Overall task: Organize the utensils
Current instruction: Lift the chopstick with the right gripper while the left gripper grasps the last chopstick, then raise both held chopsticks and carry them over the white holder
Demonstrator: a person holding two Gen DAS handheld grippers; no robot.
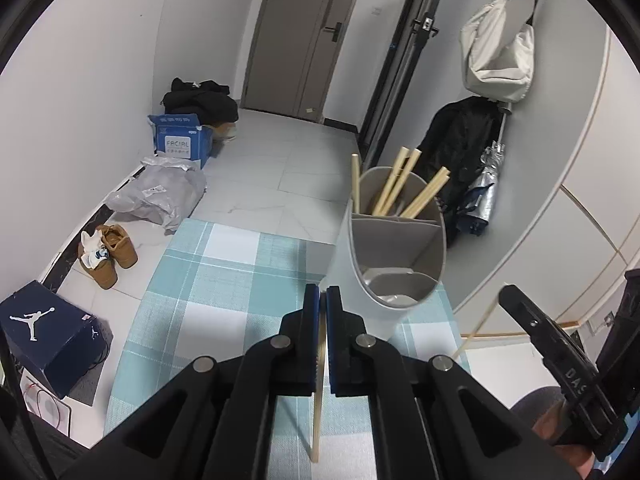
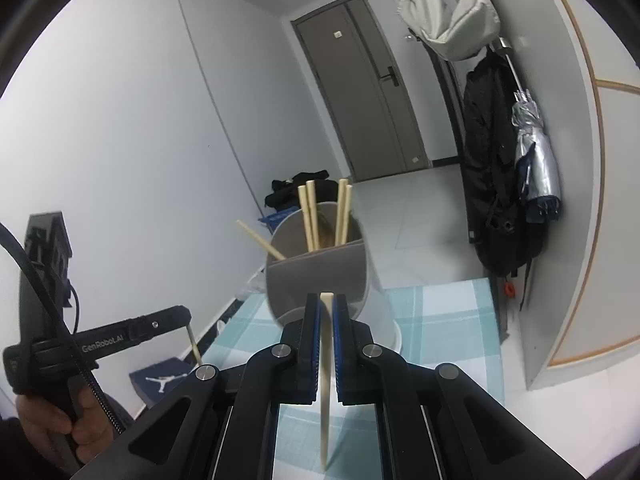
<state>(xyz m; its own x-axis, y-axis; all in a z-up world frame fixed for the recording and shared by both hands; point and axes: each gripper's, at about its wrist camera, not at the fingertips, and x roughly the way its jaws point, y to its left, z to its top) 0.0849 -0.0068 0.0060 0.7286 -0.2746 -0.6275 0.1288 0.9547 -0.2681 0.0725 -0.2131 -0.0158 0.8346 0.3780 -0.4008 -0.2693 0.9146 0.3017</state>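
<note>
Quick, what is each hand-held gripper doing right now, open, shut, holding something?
Left hand-held gripper: shut on a chopstick.
Right hand-held gripper: shut on another chopstick.

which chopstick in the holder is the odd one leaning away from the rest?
The lone chopstick at the holder's left edge in the right wrist view: it slants steeply outward, while the other four stand near upright in pairs.

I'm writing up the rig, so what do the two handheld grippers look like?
Both the left gripper and the right gripper are matte black linkage frames with silver pivot pins and blue-padded jaws. Seen from the right wrist, the left one bears white GenRobot.AI lettering, and a black ribbed cable runs beside it.
</note>
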